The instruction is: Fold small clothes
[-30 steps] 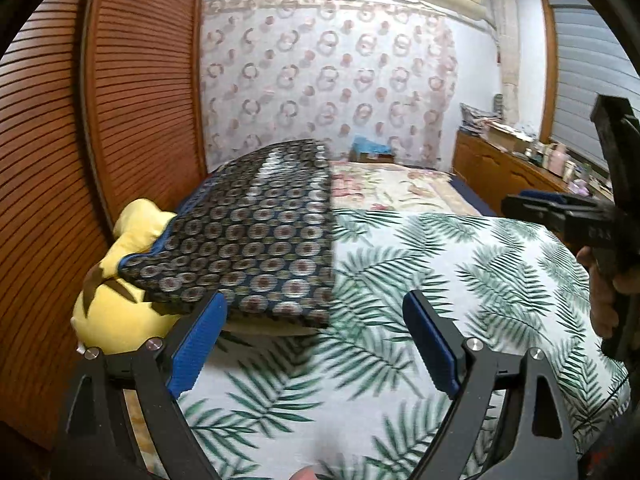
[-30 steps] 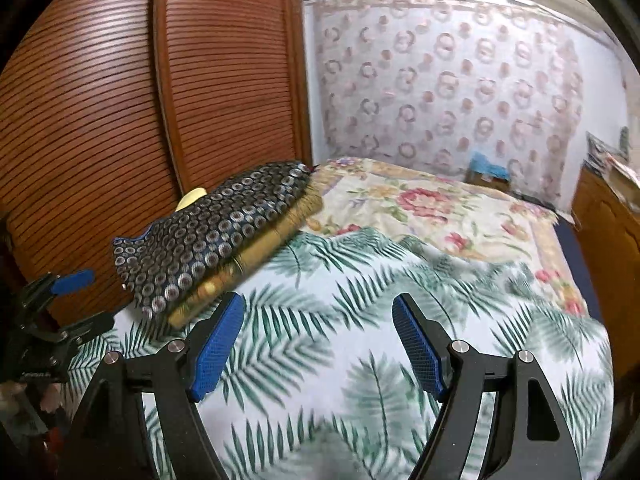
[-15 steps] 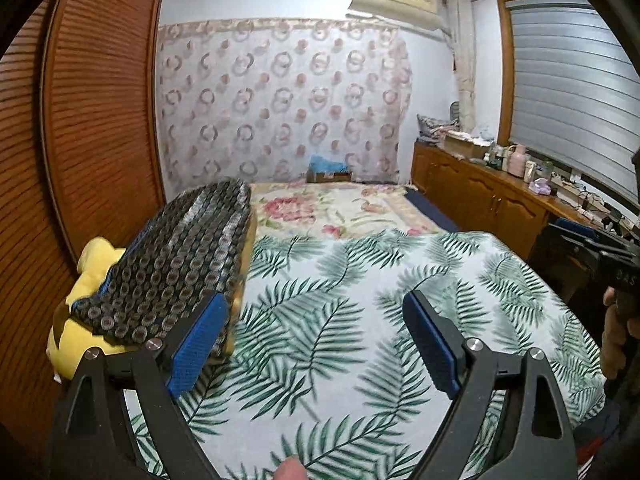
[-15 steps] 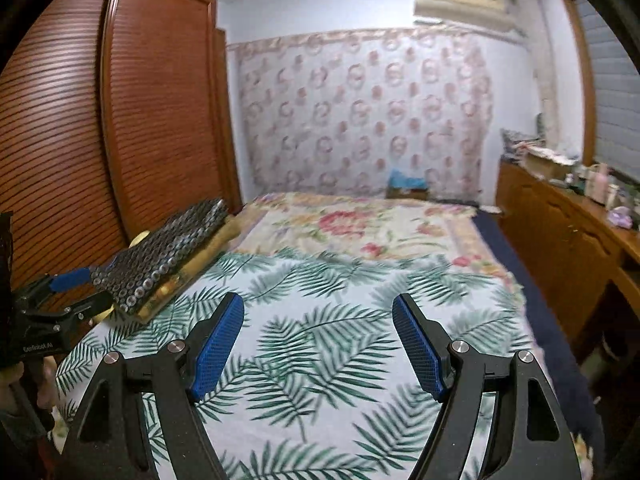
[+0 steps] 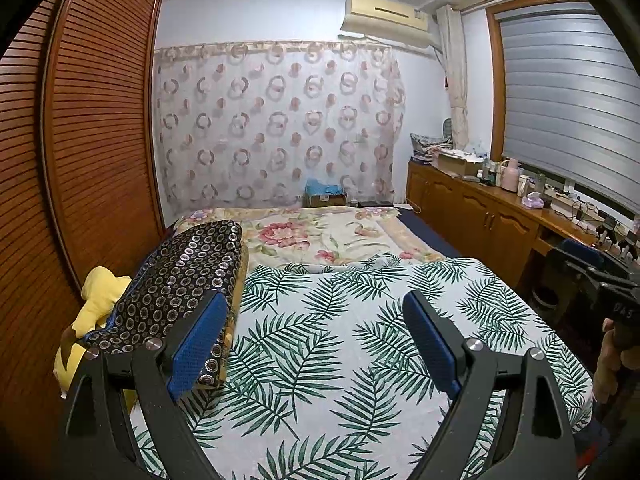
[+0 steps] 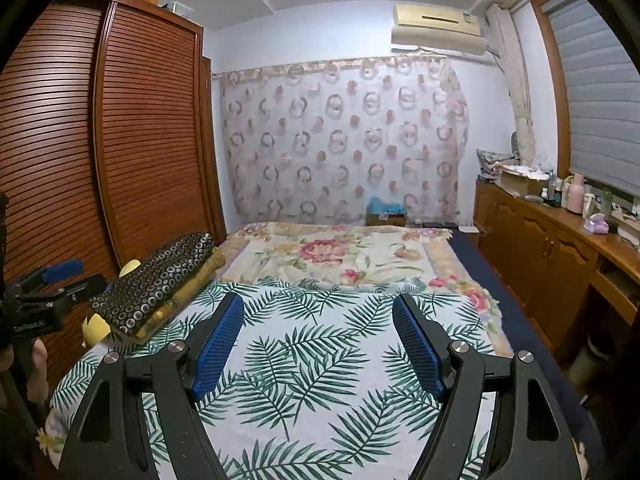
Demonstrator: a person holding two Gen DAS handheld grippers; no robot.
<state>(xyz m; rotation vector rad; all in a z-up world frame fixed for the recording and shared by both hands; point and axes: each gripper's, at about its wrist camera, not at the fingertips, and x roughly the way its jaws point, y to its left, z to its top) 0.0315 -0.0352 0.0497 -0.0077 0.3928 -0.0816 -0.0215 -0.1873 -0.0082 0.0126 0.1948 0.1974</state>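
Observation:
A folded dark garment with a ring pattern (image 5: 188, 276) lies on a yellowish folded cloth at the left edge of the bed; it also shows in the right wrist view (image 6: 160, 280). My left gripper (image 5: 316, 340) is open and empty, raised above the palm-leaf sheet (image 5: 340, 320), with the garment just left of its left finger. My right gripper (image 6: 318, 344) is open and empty above the same sheet (image 6: 312, 344). Each gripper appears at the edge of the other's view: the right one (image 5: 600, 280), the left one (image 6: 48, 284).
A yellow plush toy (image 5: 96, 296) lies by the wooden slatted wardrobe (image 5: 80, 160) on the left. A floral blanket (image 6: 340, 252) covers the far half of the bed. A wooden cabinet (image 6: 552, 248) with clutter runs along the right wall.
Both grippers have tilted up and pulled back from the bed. The views now take in the whole room, and the patterned garment looks smaller and farther away. Both stay open.

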